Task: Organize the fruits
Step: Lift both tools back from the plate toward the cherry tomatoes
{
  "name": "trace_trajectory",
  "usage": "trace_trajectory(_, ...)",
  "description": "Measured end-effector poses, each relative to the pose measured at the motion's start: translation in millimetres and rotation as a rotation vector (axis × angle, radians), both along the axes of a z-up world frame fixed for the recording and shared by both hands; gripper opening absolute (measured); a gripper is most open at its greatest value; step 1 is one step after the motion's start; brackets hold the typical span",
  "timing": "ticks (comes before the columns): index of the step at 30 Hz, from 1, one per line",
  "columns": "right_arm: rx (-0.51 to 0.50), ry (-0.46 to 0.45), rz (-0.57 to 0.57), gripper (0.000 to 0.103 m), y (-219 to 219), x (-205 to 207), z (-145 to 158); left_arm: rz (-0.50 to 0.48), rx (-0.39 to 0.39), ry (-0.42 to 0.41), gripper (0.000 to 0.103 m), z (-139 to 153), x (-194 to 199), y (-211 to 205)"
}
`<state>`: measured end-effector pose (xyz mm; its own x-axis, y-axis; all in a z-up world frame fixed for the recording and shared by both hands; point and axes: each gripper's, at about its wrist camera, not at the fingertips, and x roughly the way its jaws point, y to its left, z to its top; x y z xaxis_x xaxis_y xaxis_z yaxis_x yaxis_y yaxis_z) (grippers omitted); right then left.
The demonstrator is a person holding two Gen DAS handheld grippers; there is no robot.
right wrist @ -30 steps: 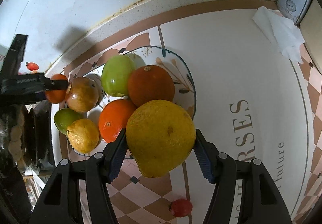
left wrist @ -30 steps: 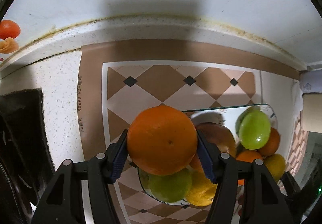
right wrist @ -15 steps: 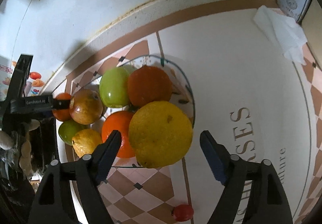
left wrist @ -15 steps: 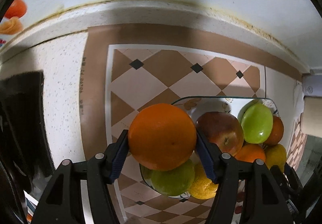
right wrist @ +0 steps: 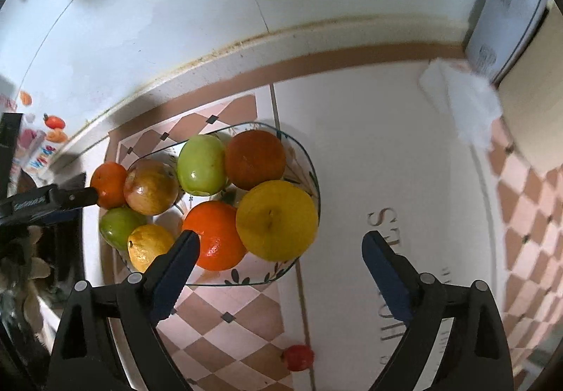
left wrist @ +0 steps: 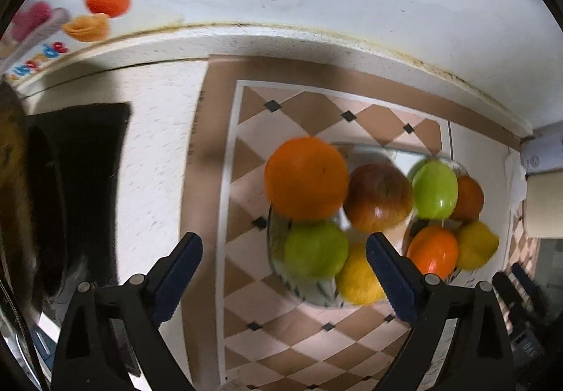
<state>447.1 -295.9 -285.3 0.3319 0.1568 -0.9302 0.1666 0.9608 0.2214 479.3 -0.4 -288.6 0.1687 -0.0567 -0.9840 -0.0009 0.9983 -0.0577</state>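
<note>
Both grippers have let go of their fruit within the last second. The left gripper (left wrist: 283,252), which one second ago was clamped on the round orange fruit (left wrist: 305,177), now has its two blue-padded fingers spread wide and holds nothing; the orange sits at the left edge of the clear glass plate with a painted leaf pattern (right wrist: 299,252), on top of the green apple (left wrist: 315,248) and touching the reddish-brown apple (left wrist: 377,197). The right gripper (right wrist: 279,252) had already begun to open half a second ago, and now its fingers are also wide apart and empty. The large yellow citrus fruit (right wrist: 276,219) that it carried lies at the right edge of the plate, leaning on a bright orange (right wrist: 214,234) and just under a darker orange (right wrist: 255,159). In the right wrist view one finger of the left gripper still stands very near the released orange at the far left side of the plate; I cannot tell whether it touches. So two more fruits are now added, and the plate is crowded, with fruits at both edges. My judgement is that the orange on the left edge is the least stable and could roll off onto the checkered mat (right wrist: 242,320). One small red fruit (right wrist: 298,357) remains alone on the mat toward its near edge, well apart from the plate, and it is probably the next thing to collect.
</note>
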Motion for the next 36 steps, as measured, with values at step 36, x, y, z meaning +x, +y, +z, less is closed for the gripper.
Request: trace_trajectory(36,-0.139,-0.360,0.077,0.096,28.9,-206.2,171.6,-0.033,0.041,-0.523,0.096,175.2,-241.2,-43.0)
